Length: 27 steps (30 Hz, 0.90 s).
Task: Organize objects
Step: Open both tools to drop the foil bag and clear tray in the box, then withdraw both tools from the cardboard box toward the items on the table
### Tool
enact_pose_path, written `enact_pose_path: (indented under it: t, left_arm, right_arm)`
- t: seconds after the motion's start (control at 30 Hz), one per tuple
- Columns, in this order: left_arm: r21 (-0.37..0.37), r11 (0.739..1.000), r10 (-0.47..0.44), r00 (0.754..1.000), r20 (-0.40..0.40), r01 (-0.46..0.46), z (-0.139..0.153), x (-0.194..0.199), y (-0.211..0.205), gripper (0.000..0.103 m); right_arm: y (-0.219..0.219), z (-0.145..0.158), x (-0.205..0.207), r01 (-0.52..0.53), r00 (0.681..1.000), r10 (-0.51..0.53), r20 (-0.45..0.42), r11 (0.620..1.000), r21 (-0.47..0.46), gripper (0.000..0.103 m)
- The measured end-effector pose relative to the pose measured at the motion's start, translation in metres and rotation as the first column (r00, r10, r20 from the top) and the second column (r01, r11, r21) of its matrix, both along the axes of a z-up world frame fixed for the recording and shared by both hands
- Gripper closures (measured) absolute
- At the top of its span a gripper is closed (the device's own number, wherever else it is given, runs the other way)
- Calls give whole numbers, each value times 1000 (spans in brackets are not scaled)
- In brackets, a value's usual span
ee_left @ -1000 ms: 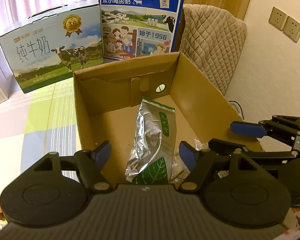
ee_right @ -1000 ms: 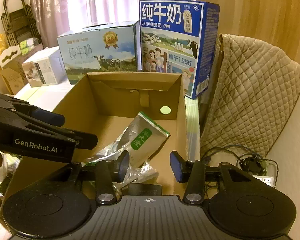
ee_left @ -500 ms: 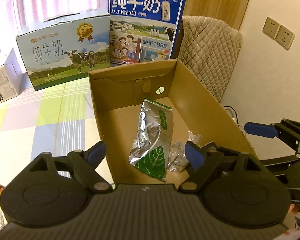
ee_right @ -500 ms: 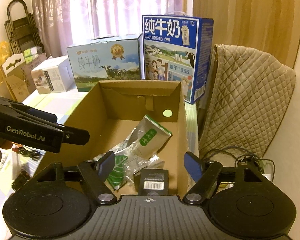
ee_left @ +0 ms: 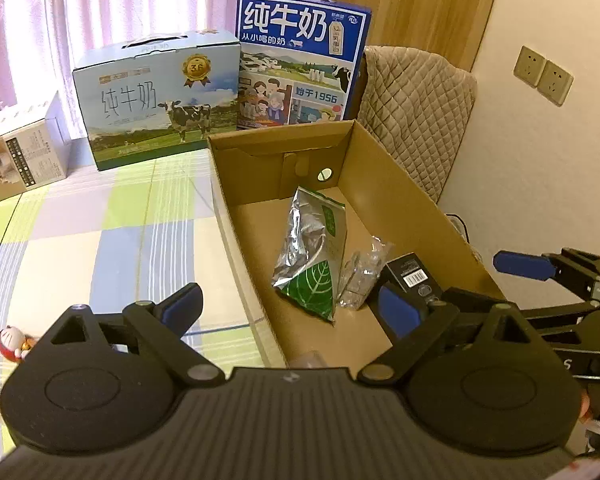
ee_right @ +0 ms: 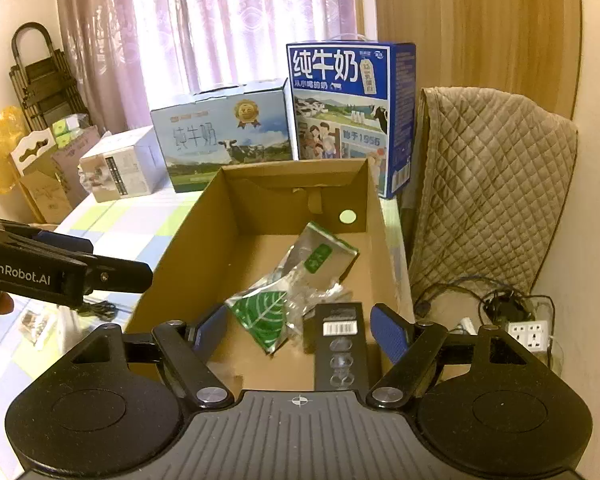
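Both claws hang wide apart and empty above the near end of the open cardboard box (ee_right: 374,216), which suggests a drop has just been made or that the next pick is being weighed. The left claw (ee_left: 288,306) straddles the box's left wall, one finger over the checked cloth of the counter (ee_left: 112,248), the other over the box floor. The right claw (ee_right: 300,326) sits over the near right part of the box, directly above the black carton (ee_right: 340,344).

Inside the box I count three things. One silver foil pouch (ee_left: 314,248) with a green leaf print lies lengthwise down the middle, its sealed top toward the far wall. One crumpled clear plastic wrapper (ee_left: 360,276) lies just beside it, touching its right edge. One black carton with a white barcode label lies near the right wall at the near end. They lie flat and loose rather than stacked, probably because they are being gathered into the box, not arranged.

Along the far edge of the counter stand three more cartons: one tall blue milk carton (ee_right: 348,112) at the far right corner, one pale blue milk case (ee_right: 224,132) with a cow picture beside it, and one small white box (ee_right: 118,166) further left. A small red and white figurine (ee_left: 10,342) lies on the counter near its near left edge; it may be the next item to go in.
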<state>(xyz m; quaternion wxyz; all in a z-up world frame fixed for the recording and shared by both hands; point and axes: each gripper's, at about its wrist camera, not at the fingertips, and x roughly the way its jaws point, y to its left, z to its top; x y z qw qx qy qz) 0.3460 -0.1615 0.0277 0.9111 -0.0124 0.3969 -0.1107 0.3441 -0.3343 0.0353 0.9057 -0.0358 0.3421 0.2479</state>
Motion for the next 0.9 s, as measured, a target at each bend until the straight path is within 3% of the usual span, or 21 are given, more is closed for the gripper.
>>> enact_pose_path:
  t: [0.4,0.9]
  left_arm:
    - [-28,1000,4,1000,-8,-4,0,-45,20,9]
    - [-42,998,48,998,-47,-50,-8,-96,77,9]
  right_arm:
    - [10,6,-43,-7,1000,7,2,1000,4,27]
    - [47,-14,-90,-58,995,56,-84,998,-11,27]
